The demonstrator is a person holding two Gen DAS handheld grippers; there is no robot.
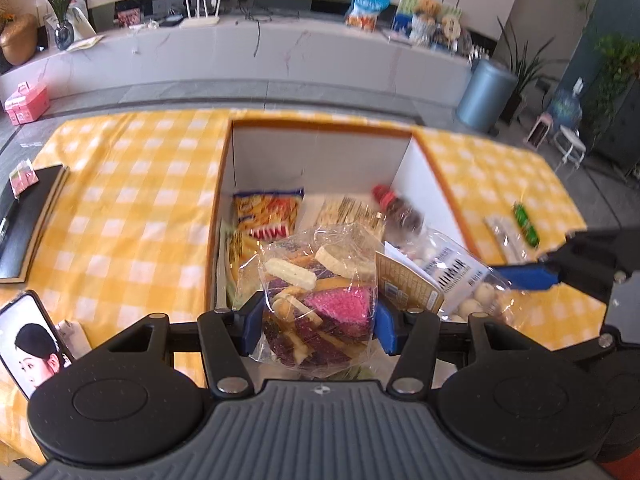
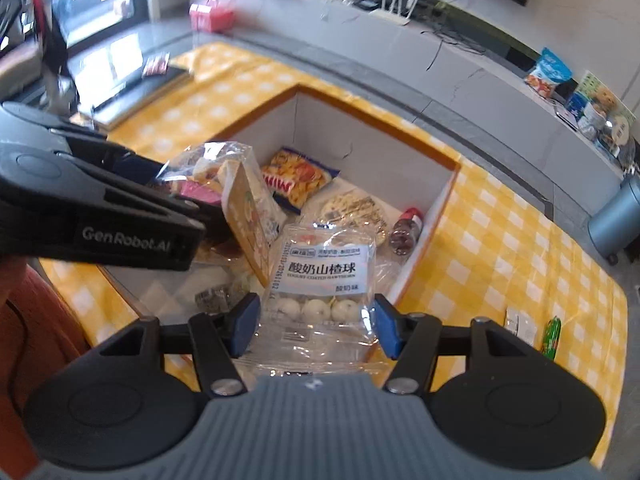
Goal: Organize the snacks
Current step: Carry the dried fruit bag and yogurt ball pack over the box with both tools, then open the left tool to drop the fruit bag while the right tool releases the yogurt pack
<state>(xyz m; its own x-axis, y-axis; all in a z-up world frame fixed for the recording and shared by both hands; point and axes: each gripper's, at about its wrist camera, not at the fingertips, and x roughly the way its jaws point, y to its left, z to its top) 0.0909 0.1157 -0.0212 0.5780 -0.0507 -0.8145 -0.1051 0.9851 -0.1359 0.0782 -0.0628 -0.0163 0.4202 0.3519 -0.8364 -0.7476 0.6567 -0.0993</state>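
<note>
My left gripper point(image 1: 318, 320) is shut on a clear bag of mixed dried fruit chips point(image 1: 318, 300) and holds it over the near edge of the orange-rimmed white box point(image 1: 320, 152). My right gripper point(image 2: 314, 320) is shut on a clear bag of yogurt hawthorn balls point(image 2: 324, 276), held over the same box point(image 2: 360, 136). Inside the box lie a chip packet point(image 1: 268, 212), a round flat pack point(image 2: 354, 208), a dark bottle with a red cap point(image 2: 404, 228) and a tan card pack point(image 2: 248, 216). The left gripper also shows in the right wrist view point(image 2: 192, 208).
The yellow checked cloth point(image 1: 132, 200) covers the table. A phone point(image 1: 30, 344) and a dark book point(image 1: 28, 220) lie at the left. A green snack stick point(image 2: 552, 338) and a white packet point(image 2: 520, 326) lie right of the box. A blue bin point(image 1: 486, 96) stands beyond.
</note>
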